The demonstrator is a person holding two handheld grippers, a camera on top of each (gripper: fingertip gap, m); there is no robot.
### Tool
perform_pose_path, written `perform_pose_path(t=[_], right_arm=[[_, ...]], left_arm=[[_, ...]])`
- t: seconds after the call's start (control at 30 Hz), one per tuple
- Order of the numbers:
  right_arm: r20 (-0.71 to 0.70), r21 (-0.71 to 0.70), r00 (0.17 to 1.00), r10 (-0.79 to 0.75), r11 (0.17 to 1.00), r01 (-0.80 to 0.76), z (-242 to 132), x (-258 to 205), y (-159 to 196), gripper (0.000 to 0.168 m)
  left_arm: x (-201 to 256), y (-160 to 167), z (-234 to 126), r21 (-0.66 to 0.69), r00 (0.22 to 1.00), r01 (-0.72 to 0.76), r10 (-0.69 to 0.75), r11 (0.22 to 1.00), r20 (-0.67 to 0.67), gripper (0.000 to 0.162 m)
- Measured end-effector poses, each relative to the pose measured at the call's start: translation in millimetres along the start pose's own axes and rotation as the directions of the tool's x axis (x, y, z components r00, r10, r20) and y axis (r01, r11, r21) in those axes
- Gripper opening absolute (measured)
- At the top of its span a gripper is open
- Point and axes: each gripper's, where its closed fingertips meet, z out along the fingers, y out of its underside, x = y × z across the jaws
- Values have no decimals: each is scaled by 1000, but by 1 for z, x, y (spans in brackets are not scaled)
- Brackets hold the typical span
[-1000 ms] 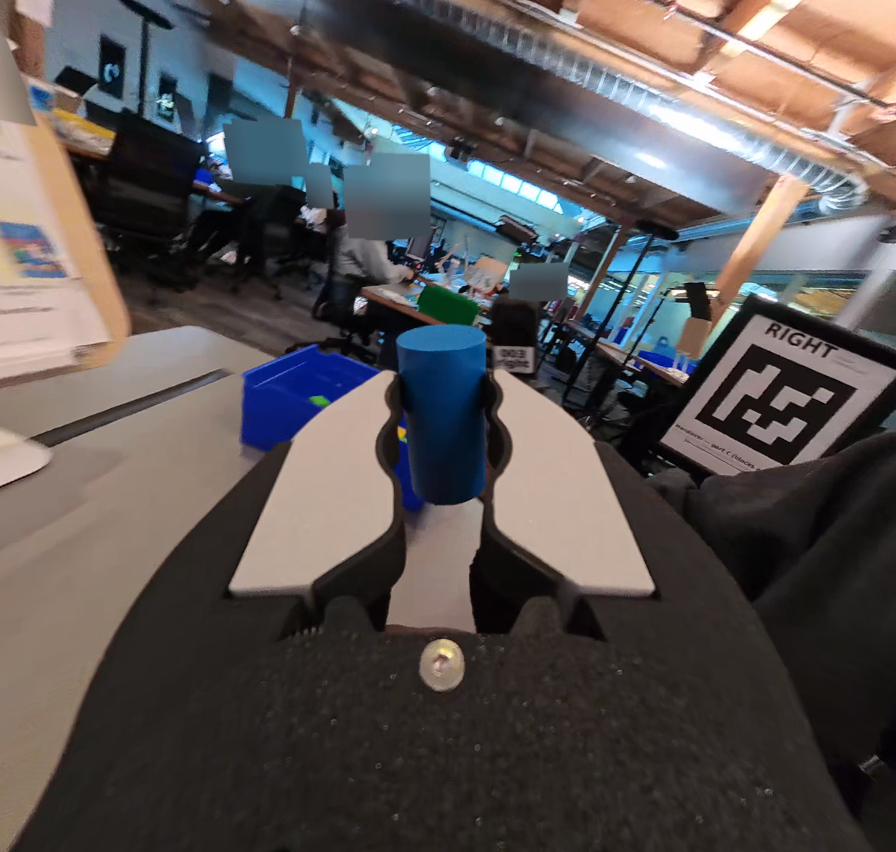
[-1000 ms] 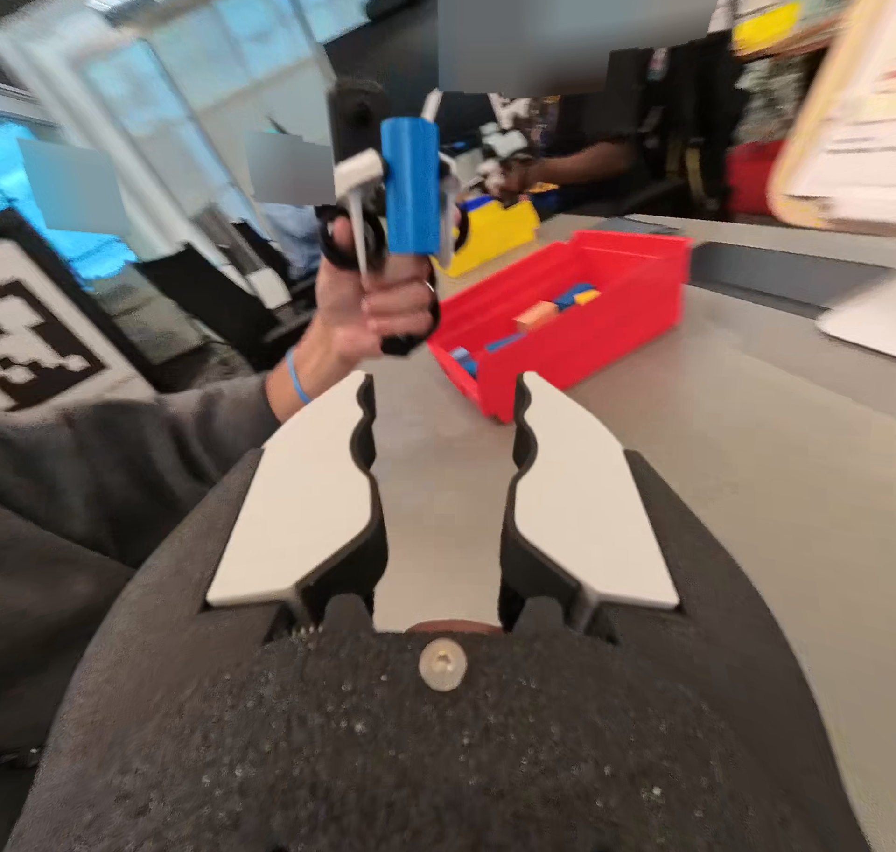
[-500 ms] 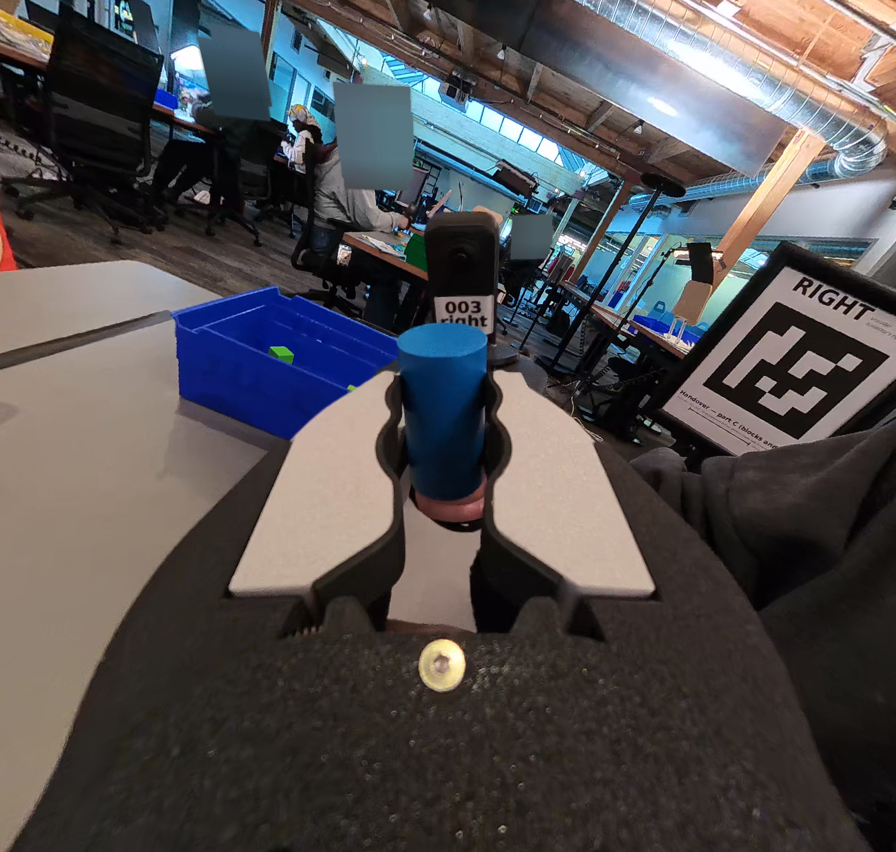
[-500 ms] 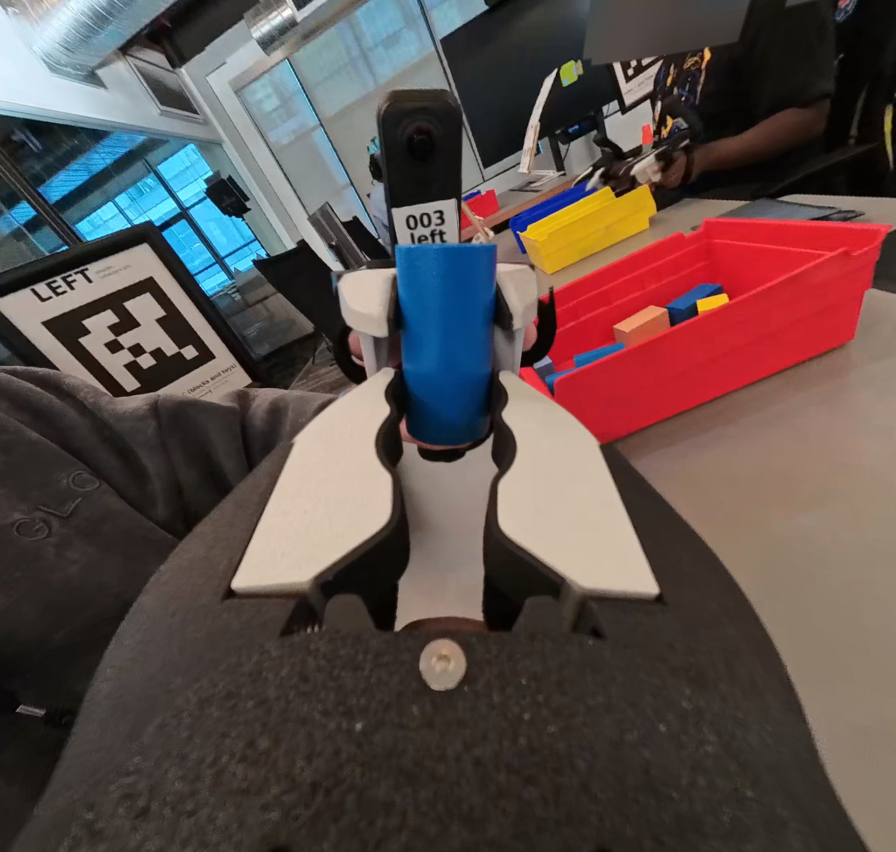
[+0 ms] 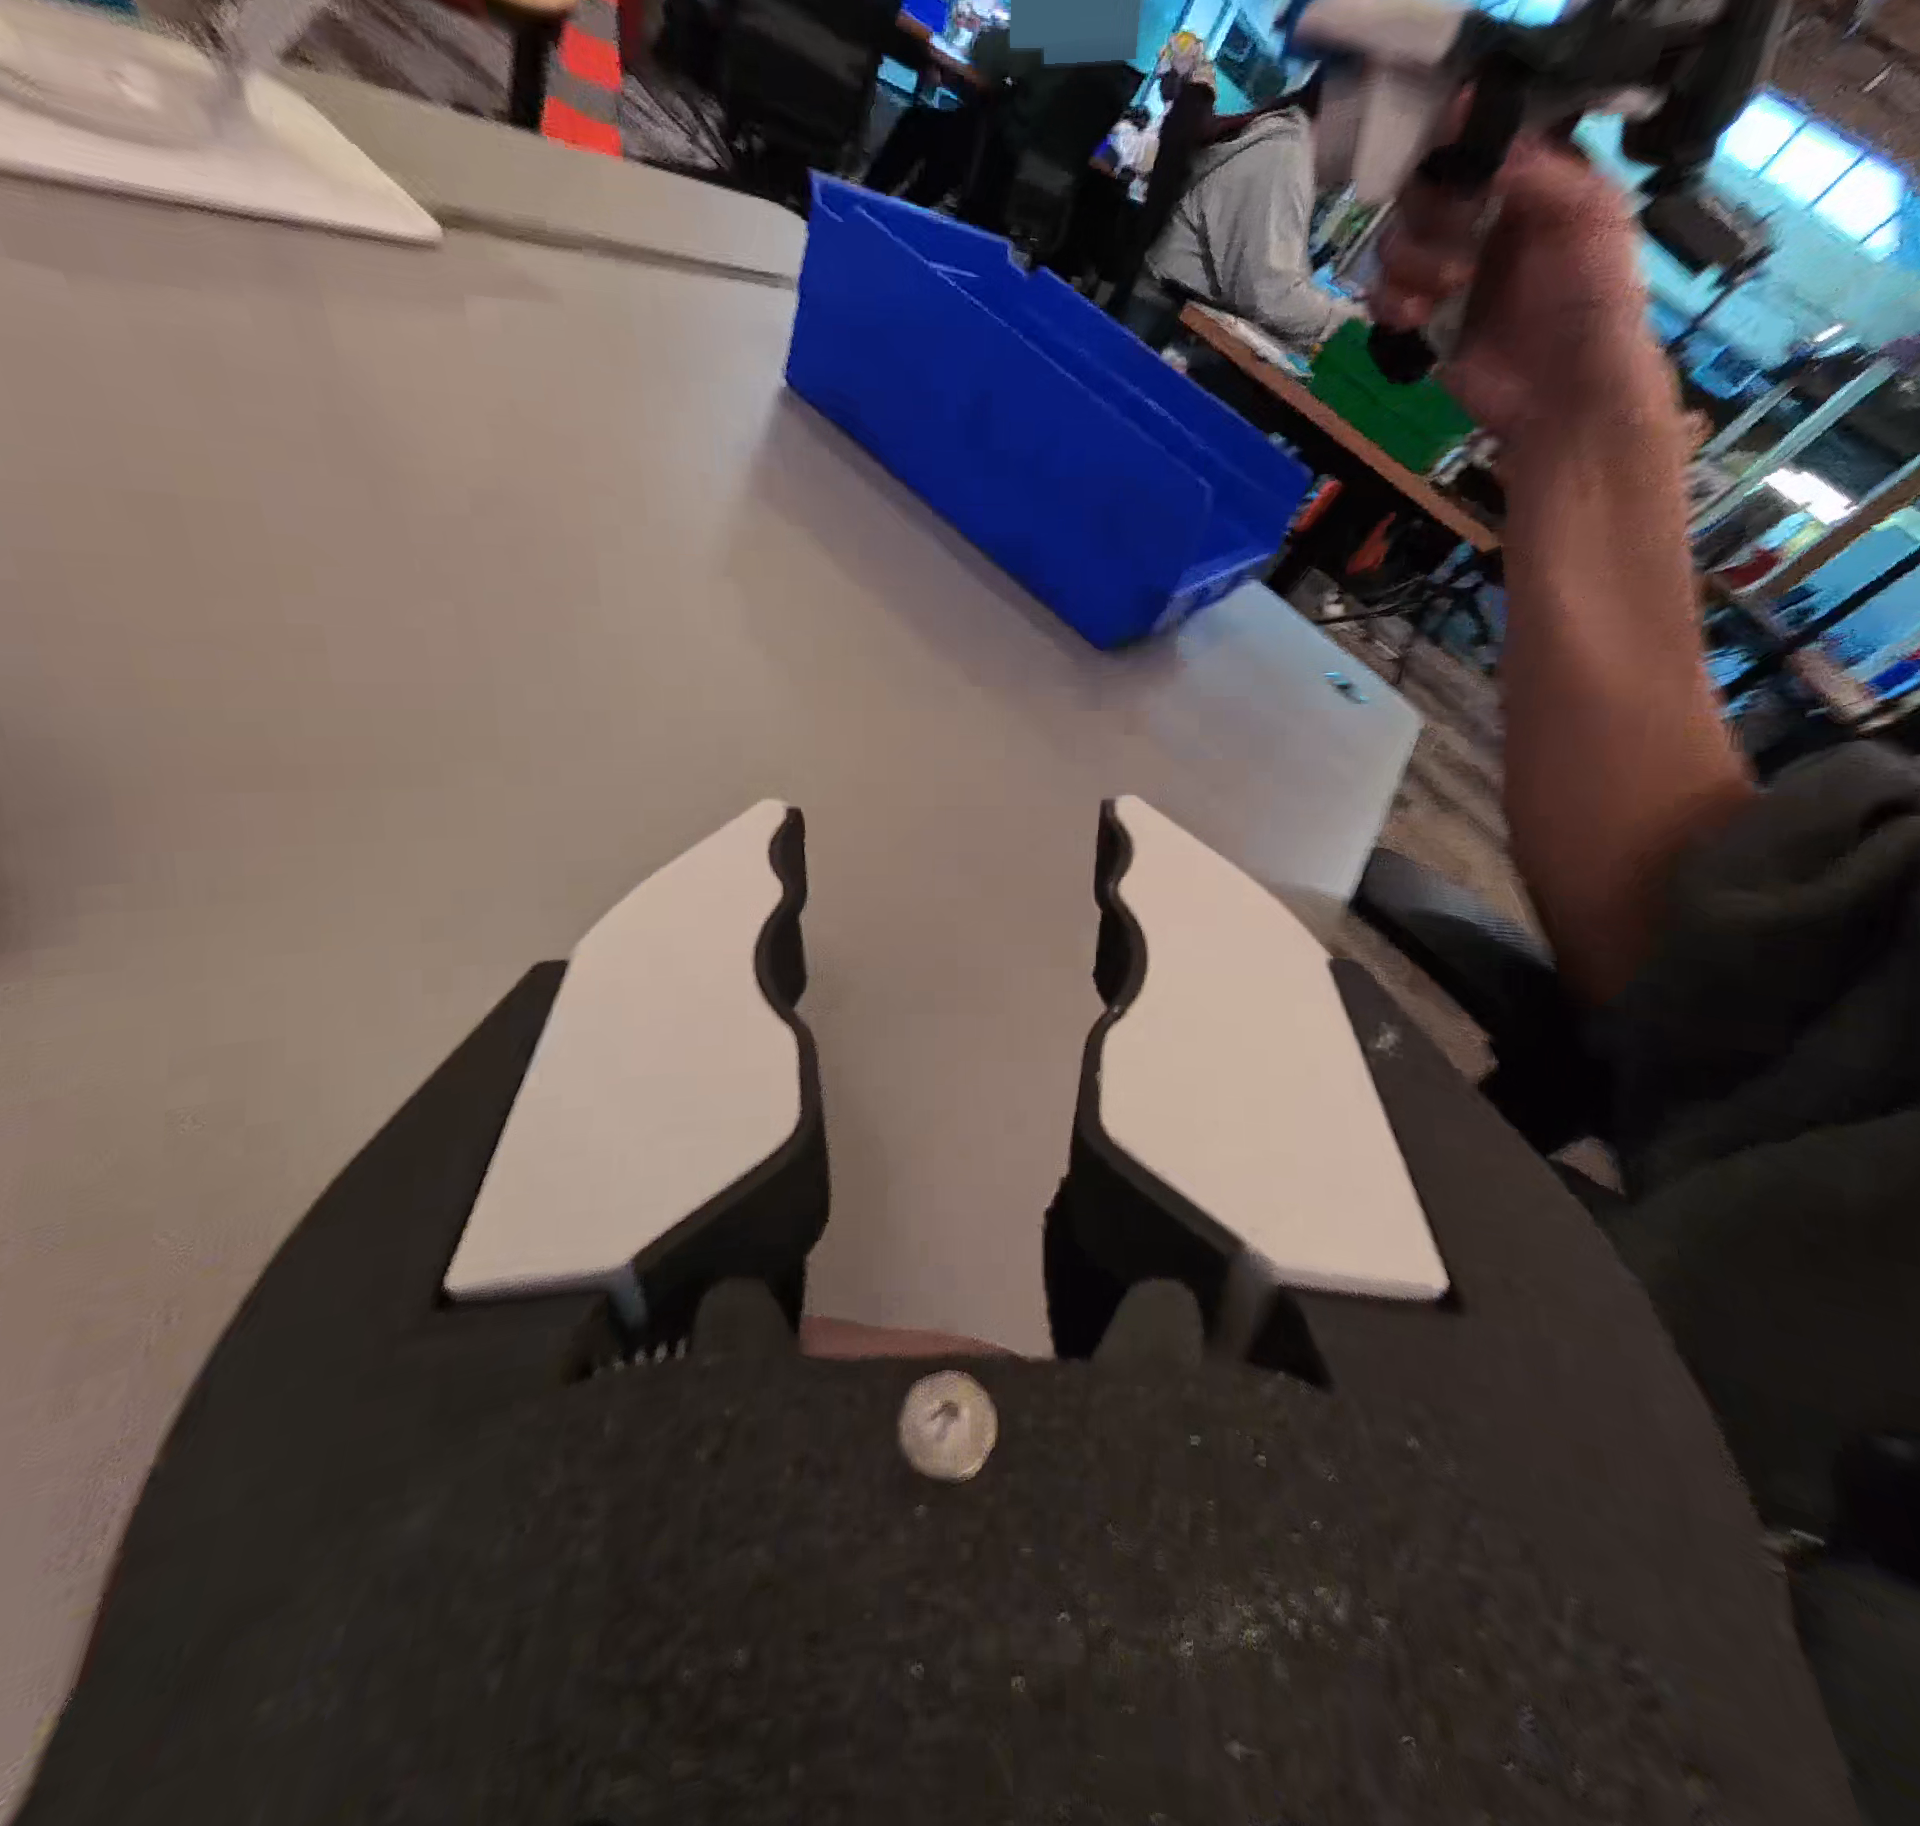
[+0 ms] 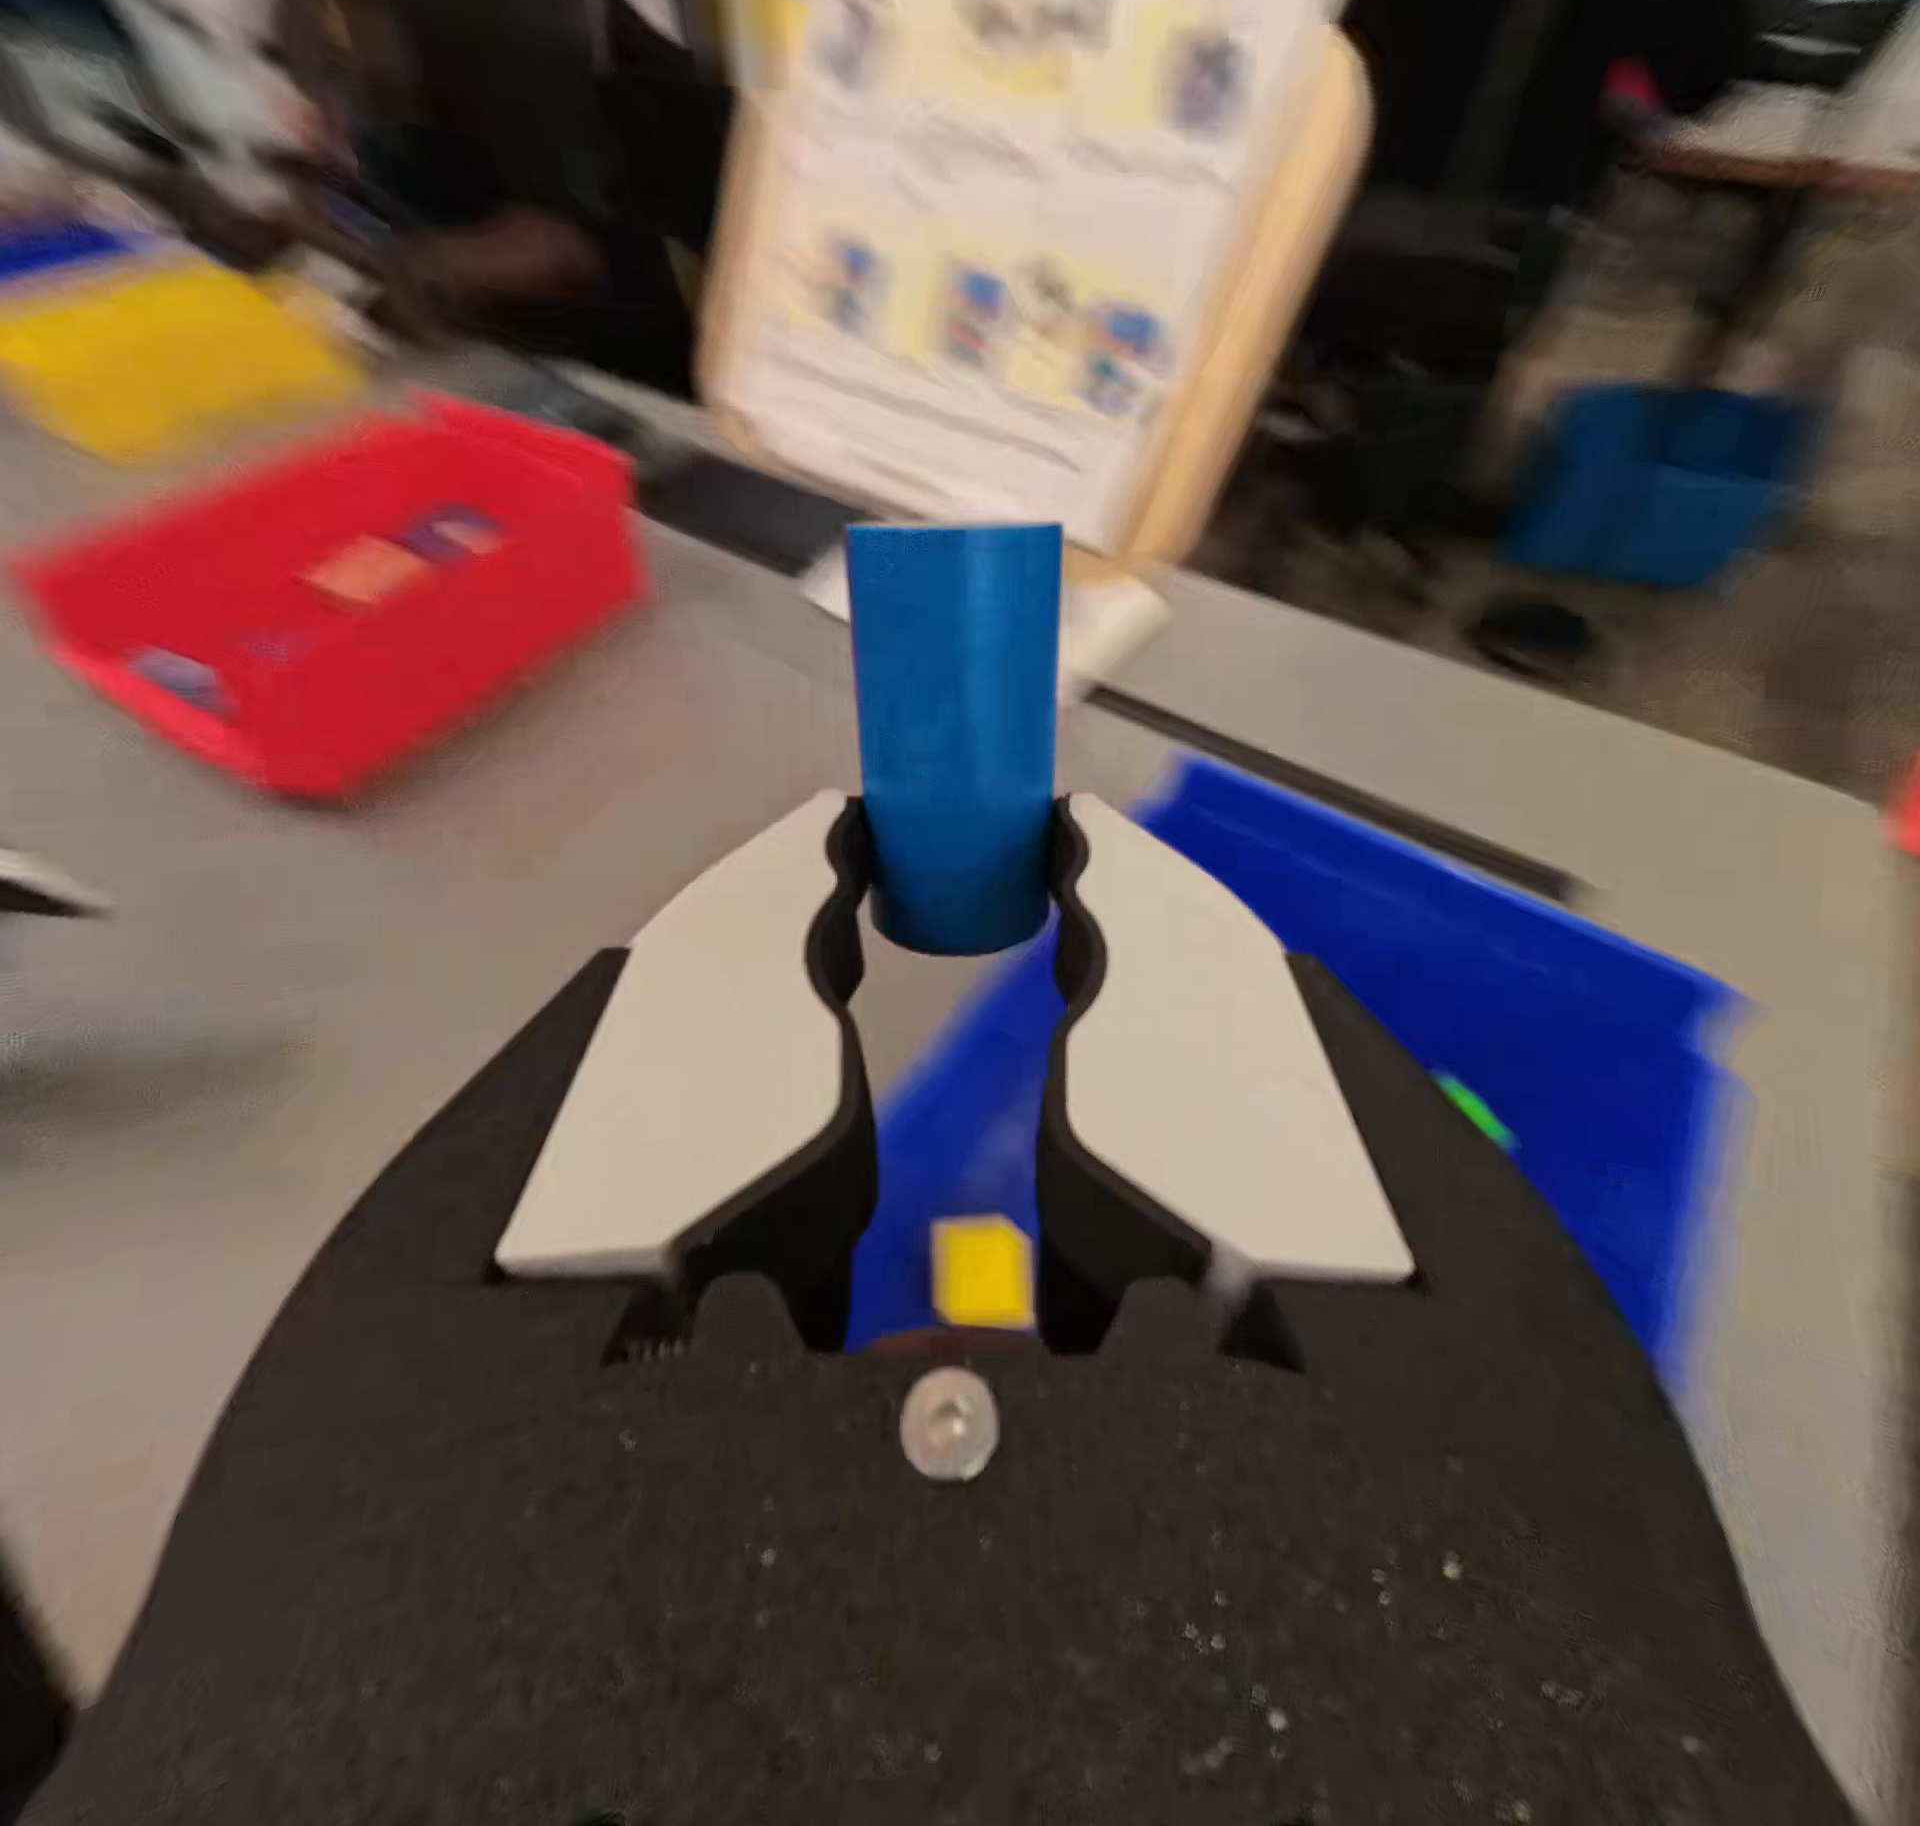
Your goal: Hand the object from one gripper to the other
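A blue cylinder stands upright between the fingertips of my right gripper, which is shut on its lower part and holds it above the near end of a blue bin. My left gripper is open and empty, its jaws wide apart over the grey table. In the left wrist view the right gripper shows blurred at the top right, held up by a hand; the cylinder is not visible there.
A blue bin stands at the table's far right edge. A red bin with several blocks sits to the left, a yellow bin behind it. A yellow block and a green piece lie in the blue bin. An instruction board stands behind.
The blue cylinder has passed from my left gripper to my right. The left gripper opened and dropped towards the table. The right gripper closed on the cylinder and swung over the blue bin.
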Motion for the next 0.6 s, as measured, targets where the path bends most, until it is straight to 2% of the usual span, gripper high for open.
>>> perform_pose_path(t=[0.07, 0.1, 0.17, 0.27, 0.43, 0.6], right_arm=[[-149, -184, 985, -89, 981, 61, -7, 41, 38, 33], [-162, -278, 977, -142, 956, 93, -7, 52, 58, 33], [-91, -453, 967, -240, 874, 174, 3, 61, 94, 34], [88, -613, 963, -256, 748, 255, 29, 60, 135, 33], [372, -729, 900, -226, 530, 434, 61, 51, 194, 34], [454, -759, 849, -270, 382, 527, 76, 65, 213, 34]], left_arm=[[7, -5, -2, 17, 998, 37, -37, 999, -43, 54], [8, -8, -1, 19, 999, 24, -24, 1000, -45, 54], [4, -9, 0, 14, 1000, -11, 12, 1000, -21, 54], [3, -2, 4, -5, 1000, 10, -10, 1000, -28, 54], [7, -2, 7, -19, 999, 5, -5, 1000, -48, 54], [7, -2, 7, -25, 999, -10, 9, 1000, -42, 54]])
